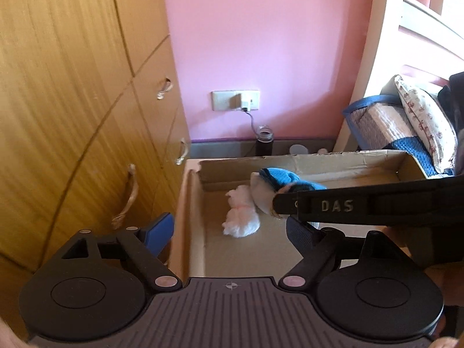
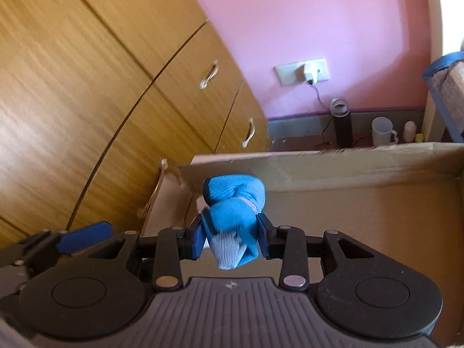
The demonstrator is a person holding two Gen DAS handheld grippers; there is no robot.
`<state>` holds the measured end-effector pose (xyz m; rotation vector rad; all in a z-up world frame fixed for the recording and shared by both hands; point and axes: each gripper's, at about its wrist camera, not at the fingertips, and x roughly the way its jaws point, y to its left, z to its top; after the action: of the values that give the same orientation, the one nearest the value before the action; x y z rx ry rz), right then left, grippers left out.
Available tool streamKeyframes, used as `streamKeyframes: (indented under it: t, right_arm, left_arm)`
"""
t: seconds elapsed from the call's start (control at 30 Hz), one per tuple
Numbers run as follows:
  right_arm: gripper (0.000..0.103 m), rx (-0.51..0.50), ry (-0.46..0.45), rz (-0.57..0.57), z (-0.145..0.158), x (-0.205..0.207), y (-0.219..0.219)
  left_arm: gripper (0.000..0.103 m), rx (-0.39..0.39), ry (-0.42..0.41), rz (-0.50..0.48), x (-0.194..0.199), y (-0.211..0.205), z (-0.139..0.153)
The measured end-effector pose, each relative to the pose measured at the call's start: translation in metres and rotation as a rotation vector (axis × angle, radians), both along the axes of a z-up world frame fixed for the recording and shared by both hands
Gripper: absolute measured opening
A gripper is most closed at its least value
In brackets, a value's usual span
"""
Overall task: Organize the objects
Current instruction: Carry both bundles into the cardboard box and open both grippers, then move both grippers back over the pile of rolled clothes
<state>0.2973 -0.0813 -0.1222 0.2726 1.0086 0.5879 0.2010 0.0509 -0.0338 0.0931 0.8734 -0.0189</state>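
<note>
The blue sock bundle [image 2: 233, 217], rolled up with a pale grey ribbed part showing at its lower end, sat clamped between the two fingers of the right gripper [image 2: 230, 239], whose jaws were closed tight against its sides. It hung in the air above the cardboard box [image 2: 362, 171], near the box's left end and clear of the floor of the box. From the left wrist camera the same bundle [image 1: 282, 181] showed at the tip of the right gripper [image 1: 278, 203], which reached in from the right over the box [image 1: 319, 159]. A white fluffy item [image 1: 240, 217] lay on the box floor just below and to the left of the bundle. The left gripper [image 1: 229, 233] stood with its jaws wide apart and nothing between them, its blue pad [image 1: 159, 232] out beyond the box's left wall. A wooden wardrobe [image 1: 72, 101] rose to the left, a black bottle [image 2: 342, 121] and a white mug [image 2: 382, 130] stood on the floor by the pink wall [image 2: 319, 14], and a bed [image 1: 406, 58] stood to the right.
</note>
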Motion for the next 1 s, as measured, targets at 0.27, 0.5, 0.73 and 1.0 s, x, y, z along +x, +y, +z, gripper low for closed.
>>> streamKeyframes:
  t: [0.27,0.5,0.73,1.0]
  right_arm:
    - [0.064,-0.051,-0.024,0.041,0.021,-0.013,0.008]
    - [0.065,-0.062,-0.087,0.021,0.07,-0.046,-0.012]
    - [0.068,-0.033,-0.177,0.018,0.132,-0.103,-0.043]
    - [0.077,-0.05,-0.241,0.013,0.139,-0.203,-0.103]
  left_arm:
    - [0.091,-0.03,0.023,0.075,-0.024,0.023,0.01]
    - [0.091,-0.042,0.005,0.093,-0.052,0.029,0.033]
    - [0.095,-0.055,-0.043,0.108,-0.1,0.034,0.059]
    - [0.1,-0.05,-0.021,0.136,-0.183,0.04,0.047]
